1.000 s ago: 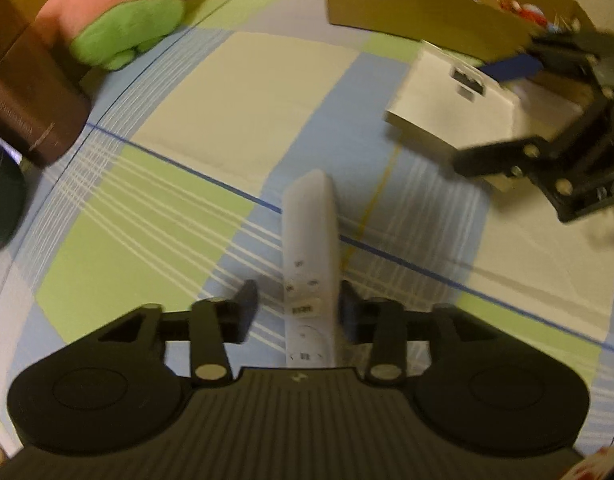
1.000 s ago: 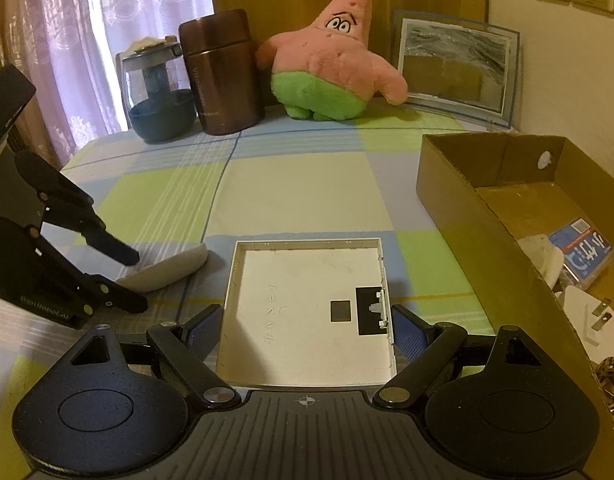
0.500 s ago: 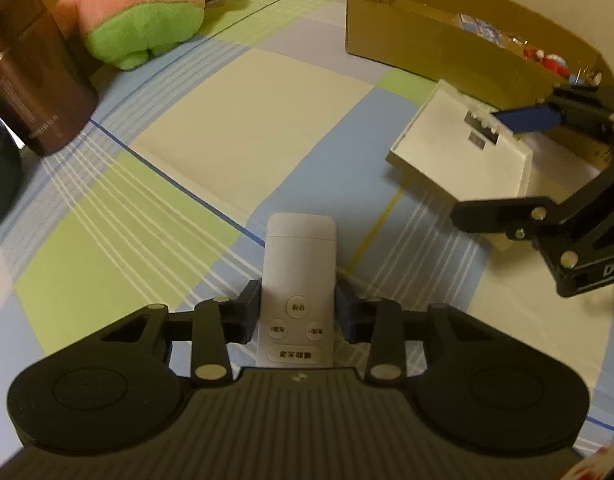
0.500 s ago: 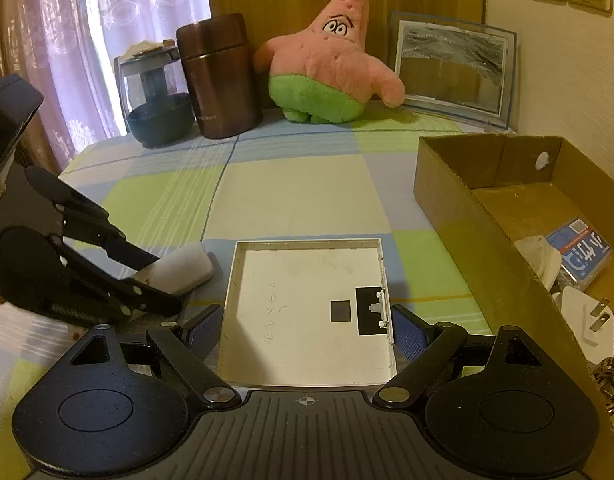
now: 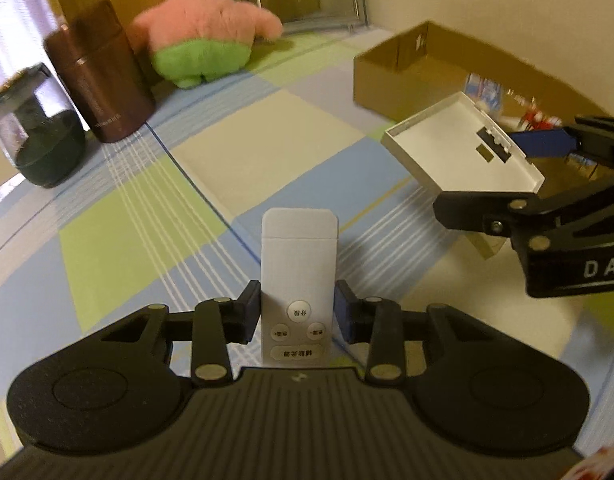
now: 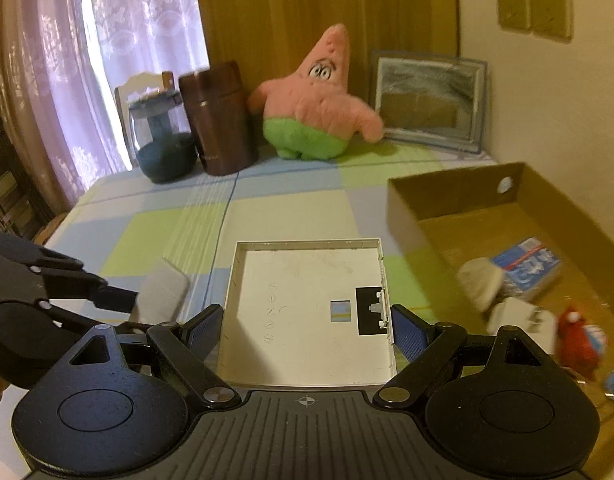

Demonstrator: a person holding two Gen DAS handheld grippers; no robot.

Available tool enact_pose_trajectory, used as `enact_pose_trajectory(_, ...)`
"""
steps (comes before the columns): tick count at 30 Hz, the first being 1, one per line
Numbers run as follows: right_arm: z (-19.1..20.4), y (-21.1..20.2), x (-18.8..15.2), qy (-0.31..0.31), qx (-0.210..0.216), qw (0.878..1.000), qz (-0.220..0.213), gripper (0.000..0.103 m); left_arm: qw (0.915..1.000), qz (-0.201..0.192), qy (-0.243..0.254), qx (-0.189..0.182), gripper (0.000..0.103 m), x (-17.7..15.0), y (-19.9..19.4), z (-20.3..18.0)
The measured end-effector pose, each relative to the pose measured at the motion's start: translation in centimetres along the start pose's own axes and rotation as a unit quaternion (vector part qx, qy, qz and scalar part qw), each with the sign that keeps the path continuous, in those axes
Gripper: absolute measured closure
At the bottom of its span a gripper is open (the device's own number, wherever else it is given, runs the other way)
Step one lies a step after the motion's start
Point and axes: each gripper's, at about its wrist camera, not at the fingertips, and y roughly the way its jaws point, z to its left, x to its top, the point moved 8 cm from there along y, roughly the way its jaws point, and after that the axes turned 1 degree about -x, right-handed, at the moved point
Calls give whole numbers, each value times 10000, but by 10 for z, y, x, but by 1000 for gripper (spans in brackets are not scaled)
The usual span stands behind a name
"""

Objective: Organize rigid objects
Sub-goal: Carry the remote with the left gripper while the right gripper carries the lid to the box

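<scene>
- Currently, a white remote control (image 5: 298,280) is clamped between the pads of the left gripper (image 5: 298,316), button end nearest the camera, and is held clear of the checked tablecloth (image 5: 119,240).
- A shallow white plastic tray (image 6: 311,312) is gripped at both side walls by the right gripper (image 6: 307,330) and is held tilted above the cloth, just beside the cardboard box (image 6: 459,192).
- Small items are seen lying inside the box, among them a blue packet (image 6: 527,264) and a red toy (image 6: 577,338).
- A pink star plush (image 6: 319,100), a brown canister (image 6: 219,120) and a glass jar (image 6: 159,136) are lined up at the table's far edge.
- A framed picture (image 6: 427,100) is leaned against the wall.
</scene>
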Motion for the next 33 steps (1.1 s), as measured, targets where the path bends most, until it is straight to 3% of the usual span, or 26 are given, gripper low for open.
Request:
enact_pose_trajectory(6, -20, -46, 7, 57, -135, 9997, -190, 18, 9990, -331, -293, 2, 72, 14, -44, -28)
enact_pose_trajectory(8, -29, -61, 8, 80, -193, 9995, -253, 18, 9986, -410, -328, 28, 86, 19, -56, -40)
enact_pose_trajectory(13, -57, -96, 16, 156, -393, 9981, -454, 18, 9980, -543, -328, 13, 88, 30, -71, -70)
enact_pose_trajectory(22, -115, -133, 24, 254, -806, 9941, -683, 18, 9968, -656, -242, -389, 89, 63, -63, -130)
enact_pose_trajectory(33, -185, -135, 28, 424, -1157, 9902, -657, 18, 9926, -826, -132, -880, 89, 125, -43, -197)
